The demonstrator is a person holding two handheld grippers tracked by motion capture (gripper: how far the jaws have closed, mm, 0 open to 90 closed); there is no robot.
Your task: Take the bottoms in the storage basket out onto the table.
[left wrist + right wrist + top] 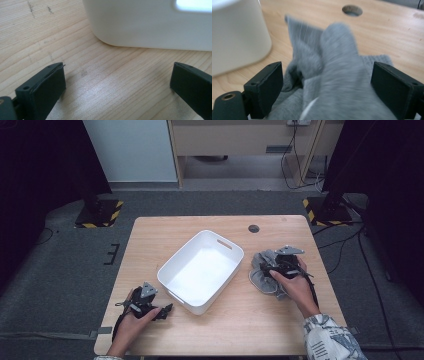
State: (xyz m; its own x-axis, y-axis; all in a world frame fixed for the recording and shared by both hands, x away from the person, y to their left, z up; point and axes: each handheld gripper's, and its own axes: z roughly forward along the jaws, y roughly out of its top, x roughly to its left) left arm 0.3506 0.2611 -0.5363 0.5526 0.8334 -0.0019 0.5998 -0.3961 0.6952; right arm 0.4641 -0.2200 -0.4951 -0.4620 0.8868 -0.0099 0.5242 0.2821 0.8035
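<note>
Overall scene: a wooden table [235, 320] was seen from the high view, with a white plastic bin [200, 270] set slantwise near its middle and a grey cloth [263, 272] bunched to the right of it.
Table edges: bare wood was left along the near edge and along the far edge, where a round cable hole [254, 228] was set.
Room on the left: an open strip of wood was left between the bin and the table's left edge, and the left gripper [167, 308] was lying in it, just beside the bin's near corner.
Room on the right: the cloth was lying between the bin's right wall and the table's right edge, near the bin but apart from it.
Left hand pose: the left hand [131, 320] was brought in from the near edge and laid low on the table, with the gripper pointed toward the bin.
Left gripper state: in the left gripper view the jaws were spread wide, with bare wood between them and the bin's rounded corner [150, 25] ahead.
Right hand pose: the right hand [295, 287] was reached forward over the cloth, a patterned sleeve [327, 340] showing at the wrist.
Right gripper state: the right gripper [327, 82] was held with its jaws wide apart; a raised fold of the cloth [337, 62] stood between them, blurred, and was not pinched by the pads.
</note>
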